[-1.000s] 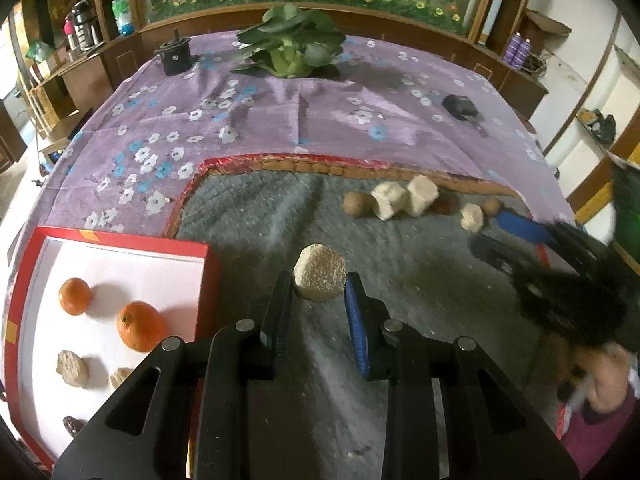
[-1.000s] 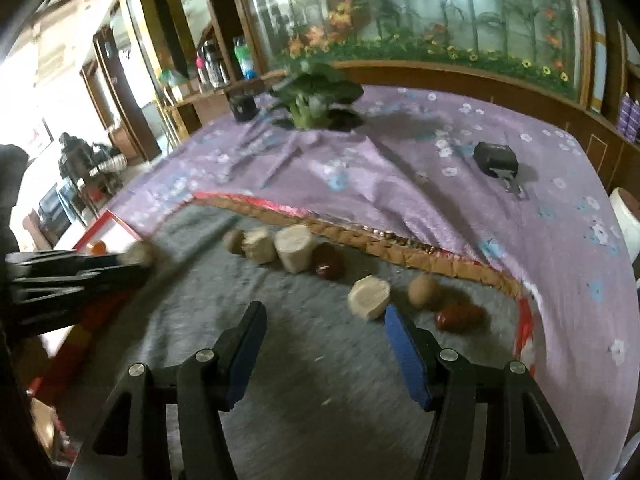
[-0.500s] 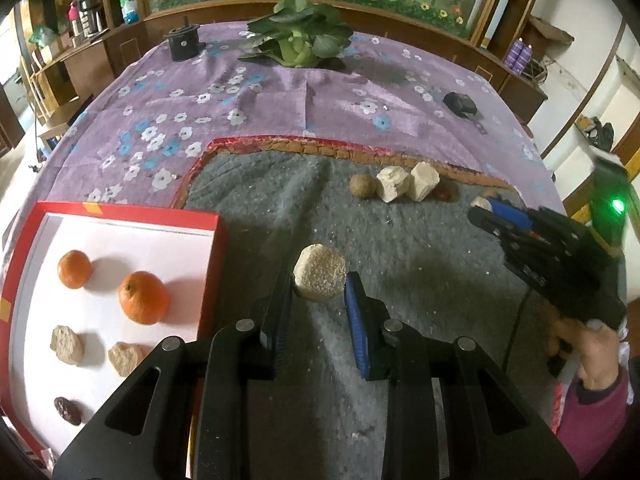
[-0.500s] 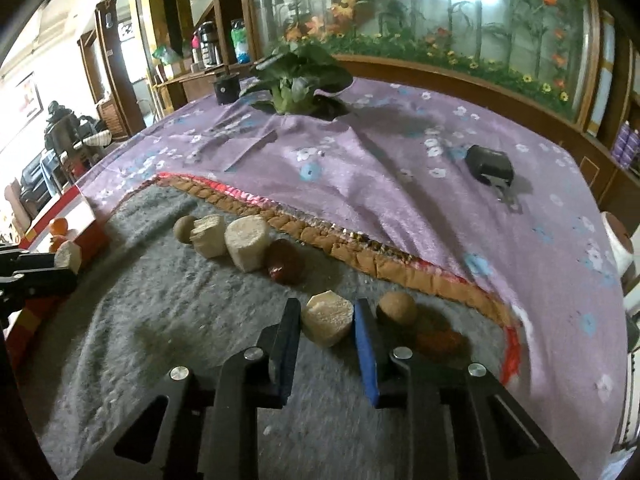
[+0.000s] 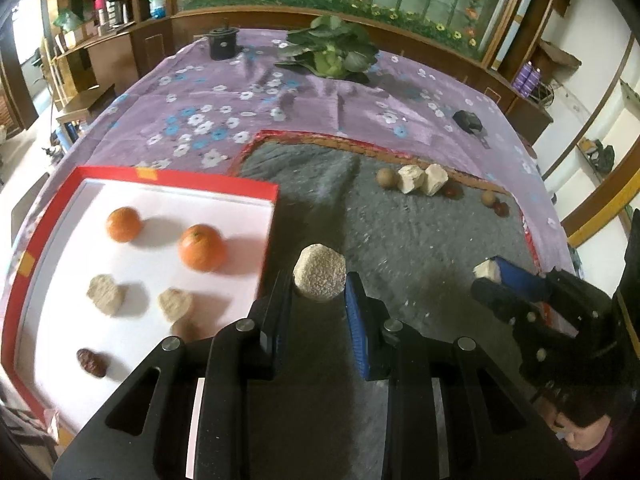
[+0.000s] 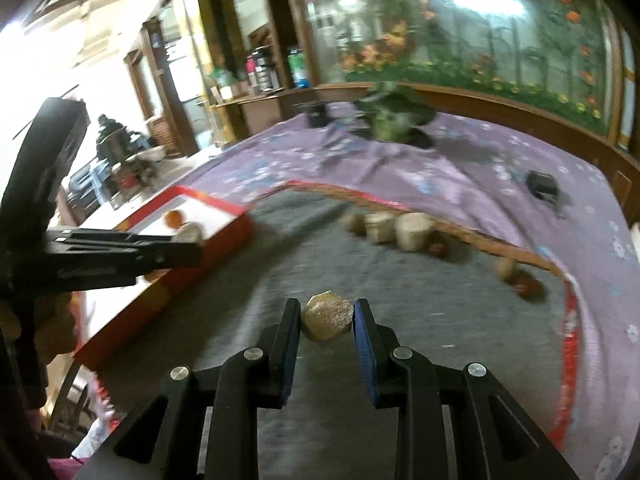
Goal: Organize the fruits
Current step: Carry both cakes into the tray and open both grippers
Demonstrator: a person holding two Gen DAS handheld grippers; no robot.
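My left gripper (image 5: 318,292) is shut on a pale round cut fruit piece (image 5: 319,278), held above the grey mat just right of the red-rimmed white tray (image 5: 176,178). The tray holds two oranges (image 5: 202,247), pale heart-shaped pieces (image 5: 106,294) and a dark date (image 5: 91,362). My right gripper (image 6: 326,322) is shut on a tan hexagonal fruit piece (image 6: 327,318), lifted over the mat; it also shows at the right of the left wrist view as the right gripper (image 5: 490,276). Several fruits stay in a row (image 5: 416,178) along the mat's far edge.
The grey mat (image 5: 400,240) lies on a purple flowered tablecloth (image 5: 248,96). A leafy green plant (image 5: 334,50), a black cup (image 5: 224,42) and a small black device (image 5: 468,120) stand farther back. Wooden cabinets and an aquarium line the far side.
The right gripper closed on the tan piece at the mat's far edge and carried it left, towards the tray. The left gripper also shifted left with its piece, bringing more of the tray into view.
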